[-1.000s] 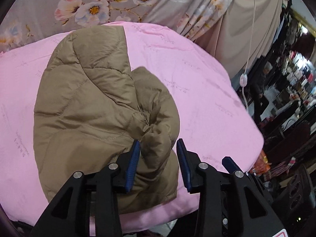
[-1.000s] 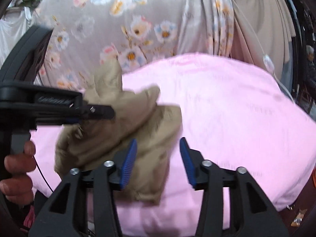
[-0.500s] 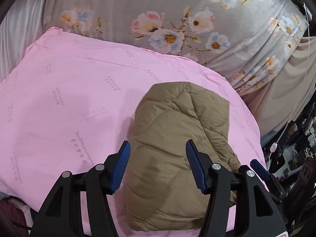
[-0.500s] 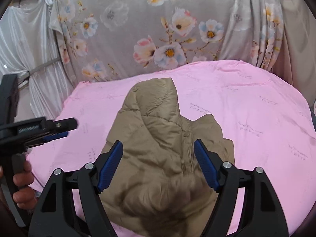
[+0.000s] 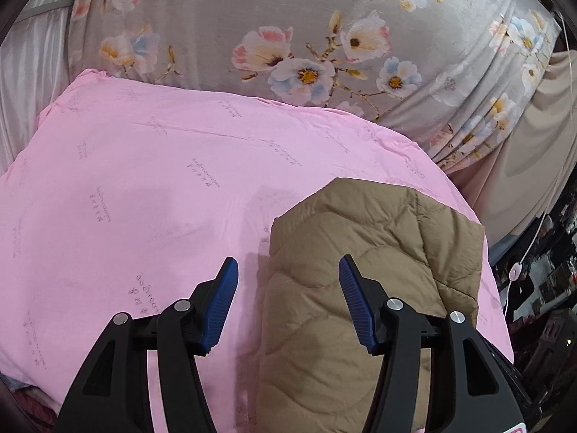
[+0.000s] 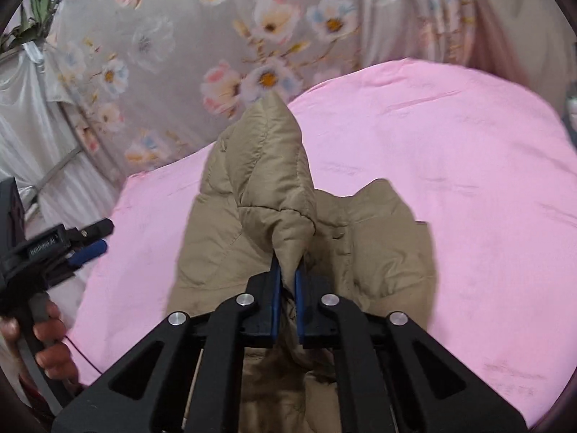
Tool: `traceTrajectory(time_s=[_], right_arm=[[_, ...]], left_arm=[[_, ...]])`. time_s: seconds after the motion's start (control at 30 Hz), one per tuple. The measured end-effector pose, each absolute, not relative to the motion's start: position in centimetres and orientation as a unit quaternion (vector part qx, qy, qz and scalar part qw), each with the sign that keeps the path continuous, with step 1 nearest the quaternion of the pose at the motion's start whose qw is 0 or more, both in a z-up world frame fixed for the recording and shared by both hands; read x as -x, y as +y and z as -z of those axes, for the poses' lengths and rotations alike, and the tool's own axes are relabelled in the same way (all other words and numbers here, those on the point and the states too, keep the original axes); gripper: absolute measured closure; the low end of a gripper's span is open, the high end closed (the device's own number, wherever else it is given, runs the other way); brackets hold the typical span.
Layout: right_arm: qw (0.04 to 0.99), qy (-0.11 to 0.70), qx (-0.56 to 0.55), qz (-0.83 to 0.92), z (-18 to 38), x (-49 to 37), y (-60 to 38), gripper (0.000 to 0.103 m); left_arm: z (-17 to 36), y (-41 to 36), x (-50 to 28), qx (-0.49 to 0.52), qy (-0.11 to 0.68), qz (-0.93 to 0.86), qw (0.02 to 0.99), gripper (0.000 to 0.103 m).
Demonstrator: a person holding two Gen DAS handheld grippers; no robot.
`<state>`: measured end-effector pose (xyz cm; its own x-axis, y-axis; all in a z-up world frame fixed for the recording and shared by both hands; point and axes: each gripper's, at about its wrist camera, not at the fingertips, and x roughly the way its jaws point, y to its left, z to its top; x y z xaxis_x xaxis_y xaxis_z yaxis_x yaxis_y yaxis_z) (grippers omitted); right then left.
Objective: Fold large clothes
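Right wrist, tan quilted jacket [image 6: 252,195], bunched

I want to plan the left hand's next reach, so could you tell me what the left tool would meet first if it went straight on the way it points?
Most likely the near edge of the tan quilted jacket, which lies between the open left tool's fingers over the pink sheet. Depth is unclear; it could land on the sheet just beside it.

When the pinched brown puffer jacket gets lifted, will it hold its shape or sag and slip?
The jacket probably sags: the fold pinched in the right tool already peaks while the rest lies slumped on the pink sheet. Its shiny quilted shell looks slippery, so the fold might creep out. Likely light.
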<state>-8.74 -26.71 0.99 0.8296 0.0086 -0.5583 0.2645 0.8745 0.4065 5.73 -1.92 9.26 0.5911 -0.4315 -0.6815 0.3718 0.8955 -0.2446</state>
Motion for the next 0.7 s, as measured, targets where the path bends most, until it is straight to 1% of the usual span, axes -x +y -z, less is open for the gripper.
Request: traceTrajectory(time_s=[0.13,0.3,0.47,0.7], right_arm=[[0.907,0.312,-0.253,0.130,3.5,11.1,-28.8,0.097],[0.900,0.324,-0.248,0.156,6.4,12.1,-30.0,0.095],[0.901,0.328,-0.241,0.154,7.9,11.9,-30.2,0.094],[0.905,0.323,-0.232,0.153,9.6,11.8,-30.3,0.092]], left_arm=[[-7.5,-7.4,-4.6,-0.006,0.408,0.259,0.876,0.047],[-3.6,-13.1,-3.0,-0.058,0.440,0.275,0.853,0.047],[-0.7,-15.4,-1.6,-0.113,0.418,0.234,0.870,0.047],[2.2,-16.4,-1.3,-0.141,0.404,0.216,0.878,0.045]])
